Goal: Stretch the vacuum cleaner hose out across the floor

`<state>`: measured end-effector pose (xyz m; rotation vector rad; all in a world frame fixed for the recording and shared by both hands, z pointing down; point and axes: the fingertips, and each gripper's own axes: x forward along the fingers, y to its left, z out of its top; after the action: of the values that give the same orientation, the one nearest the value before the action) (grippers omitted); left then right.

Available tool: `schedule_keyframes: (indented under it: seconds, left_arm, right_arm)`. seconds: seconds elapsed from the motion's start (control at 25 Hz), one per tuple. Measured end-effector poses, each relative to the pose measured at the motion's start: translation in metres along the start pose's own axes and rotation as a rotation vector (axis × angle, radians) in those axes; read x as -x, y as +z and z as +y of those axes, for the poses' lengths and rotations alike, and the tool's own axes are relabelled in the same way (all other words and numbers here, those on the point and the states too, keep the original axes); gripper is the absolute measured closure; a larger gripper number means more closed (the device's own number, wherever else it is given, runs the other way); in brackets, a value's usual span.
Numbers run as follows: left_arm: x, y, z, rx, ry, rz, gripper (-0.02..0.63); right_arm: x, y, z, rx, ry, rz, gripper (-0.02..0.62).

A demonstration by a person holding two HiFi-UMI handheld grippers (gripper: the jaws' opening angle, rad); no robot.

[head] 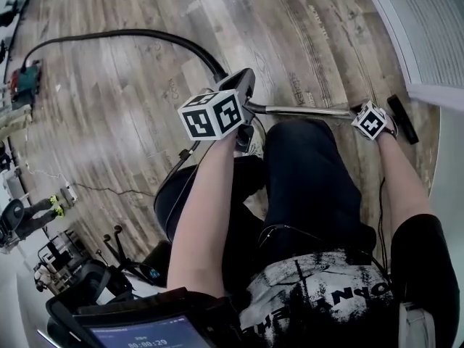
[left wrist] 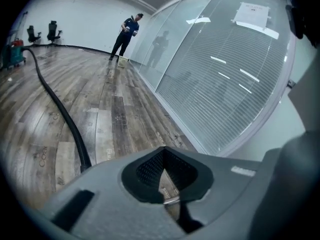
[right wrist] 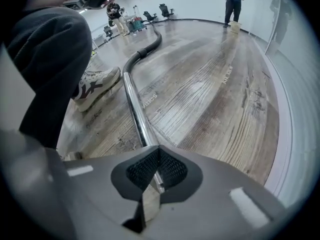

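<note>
Although the right gripper [right wrist: 152, 179] pinches the chrome wand [right wrist: 131, 99] and the left gripper [left wrist: 167, 184] is pressed shut near the wand's bend, the smooth metal could slide through. The black hose [head: 109, 35] lies in a loose arc across the wooden floor [head: 304, 27] to the vacuum cleaner [head: 25, 82]. A hard pull may drag that machine along instead of straightening the hose. The wand runs just beside the person's shoe [right wrist: 95, 89], a likely trip.
</note>
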<state>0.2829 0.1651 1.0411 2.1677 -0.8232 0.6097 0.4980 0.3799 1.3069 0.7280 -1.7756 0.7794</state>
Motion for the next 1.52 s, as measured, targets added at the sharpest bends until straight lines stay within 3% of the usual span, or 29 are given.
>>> schedule_keyframes:
  seconds: [0.24, 0.36, 0.56, 0.8, 1.0, 1.16, 1.32, 1.52]
  left_arm:
    - [-0.003, 0.034, 0.014, -0.050, 0.013, 0.054, 0.606]
    - [0.030, 0.065, -0.010, -0.046, -0.034, 0.063, 0.606]
    - [0.128, 0.148, -0.053, -0.109, -0.068, 0.043, 0.606]
    - [0.275, 0.246, -0.085, -0.096, -0.101, -0.075, 0.606]
    - [0.359, 0.359, -0.127, -0.192, -0.180, -0.205, 0.606]
    - [0.406, 0.424, -0.158, -0.298, -0.238, -0.296, 0.606]
    - [0.444, 0.466, -0.195, -0.396, -0.270, -0.388, 0.606]
    - [0.471, 0.504, -0.234, -0.505, -0.269, -0.454, 0.606]
  right_arm:
    - [0.050, 0.044, 0.006, -0.089, -0.005, 0.024, 0.589]
    - [0.129, 0.096, 0.032, -0.120, 0.020, -0.032, 0.589]
    - [0.290, 0.210, 0.061, -0.176, 0.054, -0.213, 0.589]
    - [0.482, 0.351, 0.110, -0.169, 0.095, -0.446, 0.589]
    - [0.612, 0.455, 0.118, -0.132, 0.096, -0.618, 0.589]
    - [0.701, 0.526, 0.126, -0.072, 0.073, -0.810, 0.589]
    - [0.787, 0.569, 0.138, -0.022, 0.046, -1.018, 0.589]
    - [0.846, 0.588, 0.147, 0.071, 0.011, -1.138, 0.589]
